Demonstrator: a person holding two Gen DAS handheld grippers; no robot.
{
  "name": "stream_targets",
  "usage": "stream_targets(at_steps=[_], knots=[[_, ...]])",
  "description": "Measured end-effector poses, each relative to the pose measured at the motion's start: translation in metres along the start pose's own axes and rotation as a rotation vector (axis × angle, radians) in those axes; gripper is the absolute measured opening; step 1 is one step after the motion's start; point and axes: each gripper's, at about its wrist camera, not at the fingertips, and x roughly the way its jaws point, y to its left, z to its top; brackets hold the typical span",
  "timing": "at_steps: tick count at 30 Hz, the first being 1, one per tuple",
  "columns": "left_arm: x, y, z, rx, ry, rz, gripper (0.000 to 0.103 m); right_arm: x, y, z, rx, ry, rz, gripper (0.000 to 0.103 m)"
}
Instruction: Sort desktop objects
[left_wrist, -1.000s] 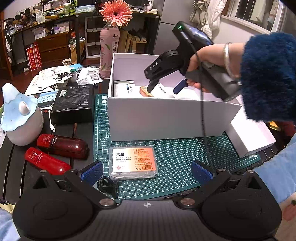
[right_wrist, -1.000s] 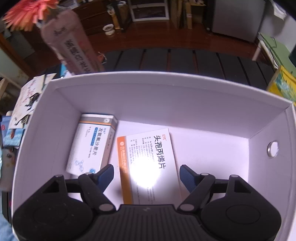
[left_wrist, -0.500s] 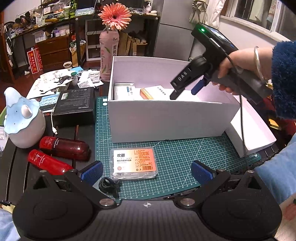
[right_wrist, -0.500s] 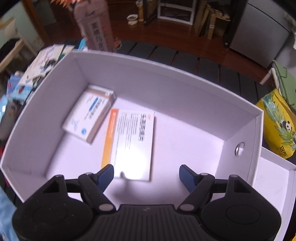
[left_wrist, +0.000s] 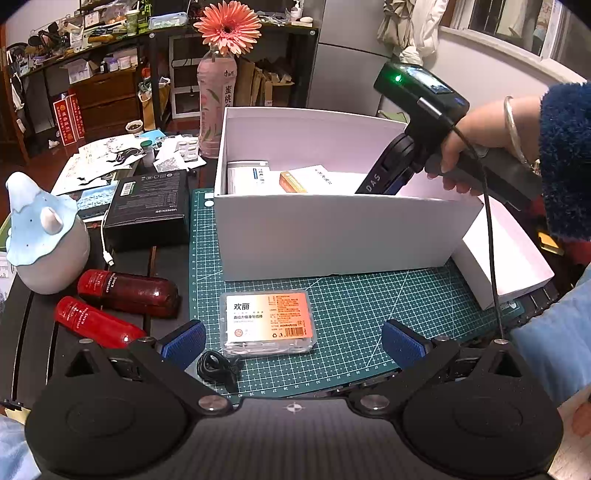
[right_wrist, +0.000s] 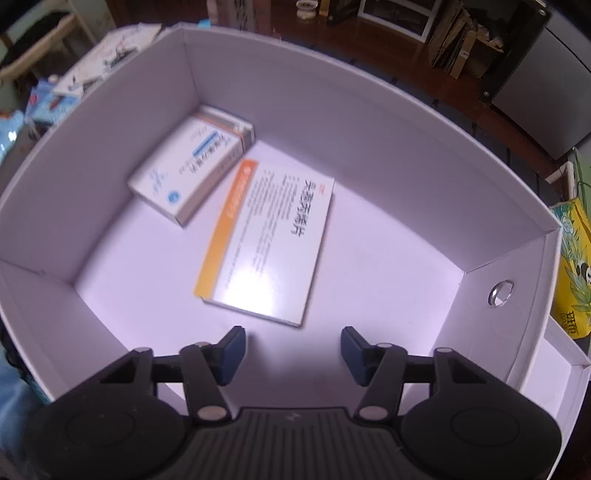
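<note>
The right hand-held gripper (right_wrist: 291, 350) is held over the white box (right_wrist: 332, 110), and its jaws are closing with nothing between them. A second ago the orange and white medicine box (right_wrist: 266, 240) sat right between the blue pads; now it is seen lying flat on the box floor, ahead of the pads and not touching them. So this box seems to have been dropped off and put away. It lies just beside the blue and white medicine box (right_wrist: 192, 170), which sits near the far left corner.

The left hand-held gripper (left_wrist: 291, 345) is held open above the green cutting mat (left_wrist: 369, 306), and it has not been moved. Nothing is gripped by it. The clear plastic case with the orange label (left_wrist: 266, 323) lies on the mat between its pads, untouched. This case may well be the next thing to be sorted.

From the right wrist view, the whole inside of the white box can be looked down into. From the left wrist view, only the tops of the two medicine boxes are seen over the wall. But only that view shows what is still left on the table: two red bottles (left_wrist: 125, 290), a black box (left_wrist: 147, 206) and a blue and white figure (left_wrist: 40, 236).
</note>
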Motion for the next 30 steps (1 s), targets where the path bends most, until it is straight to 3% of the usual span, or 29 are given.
stream_targets(at_steps=[2, 7, 30], knots=[[0.000, 0.001, 0.000, -0.005, 0.003, 0.000, 0.103, 0.003, 0.000, 0.000, -0.001, -0.002, -0.002, 0.048], [0.001, 0.001, 0.000, -0.006, 0.004, -0.003, 0.103, 0.010, 0.005, 0.002, -0.010, 0.001, -0.009, 0.047], [0.003, -0.001, -0.001, 0.013, 0.012, -0.004, 0.103, 0.009, 0.034, 0.024, -0.084, -0.060, -0.028, 0.047]])
